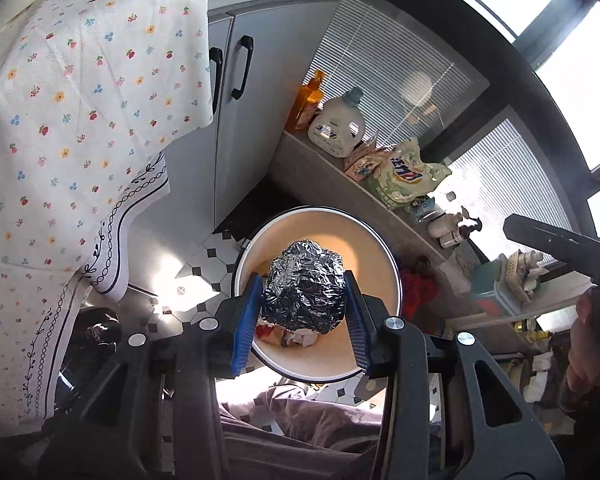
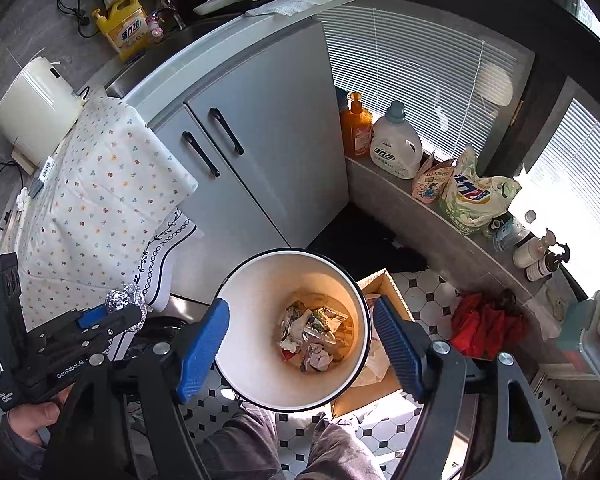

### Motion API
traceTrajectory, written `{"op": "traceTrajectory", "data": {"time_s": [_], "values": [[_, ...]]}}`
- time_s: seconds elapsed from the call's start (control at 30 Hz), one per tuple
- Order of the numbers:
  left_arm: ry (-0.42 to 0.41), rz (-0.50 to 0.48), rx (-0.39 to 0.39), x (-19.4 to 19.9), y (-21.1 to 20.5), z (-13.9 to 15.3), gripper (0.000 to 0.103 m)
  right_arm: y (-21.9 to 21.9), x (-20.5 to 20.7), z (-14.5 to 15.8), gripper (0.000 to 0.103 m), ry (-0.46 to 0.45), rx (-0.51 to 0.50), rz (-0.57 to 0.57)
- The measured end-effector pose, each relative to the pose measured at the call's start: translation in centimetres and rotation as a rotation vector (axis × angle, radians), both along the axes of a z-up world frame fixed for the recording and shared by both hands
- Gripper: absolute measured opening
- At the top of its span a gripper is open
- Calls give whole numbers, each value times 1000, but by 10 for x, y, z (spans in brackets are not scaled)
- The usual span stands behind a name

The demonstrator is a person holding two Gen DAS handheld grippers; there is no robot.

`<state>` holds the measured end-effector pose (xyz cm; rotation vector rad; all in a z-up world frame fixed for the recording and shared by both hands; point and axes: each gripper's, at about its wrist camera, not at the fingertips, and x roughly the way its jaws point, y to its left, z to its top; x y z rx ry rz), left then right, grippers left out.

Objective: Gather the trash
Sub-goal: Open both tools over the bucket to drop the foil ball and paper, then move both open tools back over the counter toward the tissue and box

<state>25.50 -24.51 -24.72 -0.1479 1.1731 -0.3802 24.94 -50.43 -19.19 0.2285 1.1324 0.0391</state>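
Observation:
My left gripper is shut on a crumpled ball of silver foil, its blue pads pressed on both sides. It hangs over the open white trash bin, which holds scraps of paper and wrappers. In the right wrist view the same bin stands on the floor below my right gripper, whose blue jaws are wide open with nothing between them. Crumpled trash lies at the bin's bottom. The left gripper with the foil ball shows at the left, beside the bin.
A table under a floral cloth stands left of the bin, with grey cabinets behind. A ledge with detergent bottles and bags runs along the right. A cardboard box and a red cloth lie on the tiled floor. A person's legs are below.

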Motion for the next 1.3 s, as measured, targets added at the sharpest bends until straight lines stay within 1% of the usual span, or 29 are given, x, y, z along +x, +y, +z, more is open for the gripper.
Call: {"op": "traceTrajectory", "data": {"time_s": [0.2,0.27,0.33,0.37,0.43,0.5,0.6,0.67,0.83,0.93,1.2,1.3], "values": [[38,-87,-1,-2,-32,-12,41,-27,-22,0,75,3,-15,-70],[64,-110,-9,-2,-40,-15,50,-35,-29,-1,75,10,-16,-91],[52,-101,-15,-2,-42,-12,66,-40,-34,-1,75,10,-16,-102],[42,-94,-16,-2,-42,-10,69,-42,-35,-1,75,8,-17,-105],[25,-75,-16,-2,-38,-4,81,-43,-36,-1,75,5,-15,-104],[9,-48,-9,-1,-30,3,85,-42,-35,0,75,1,-10,-95],[-13,-6,9,-3,-15,14,87,-33,-30,2,77,-7,-3,-70],[-31,25,26,-4,-2,22,90,-23,-25,5,81,-18,0,-46],[-80,118,48,-11,36,45,94,6,-10,15,89,-46,6,15],[-112,180,57,-15,62,61,95,28,0,23,91,-67,14,61],[-212,340,77,-29,143,100,95,104,31,46,95,-122,35,183],[-236,398,85,-34,175,109,95,137,40,53,95,-134,42,229]]}}
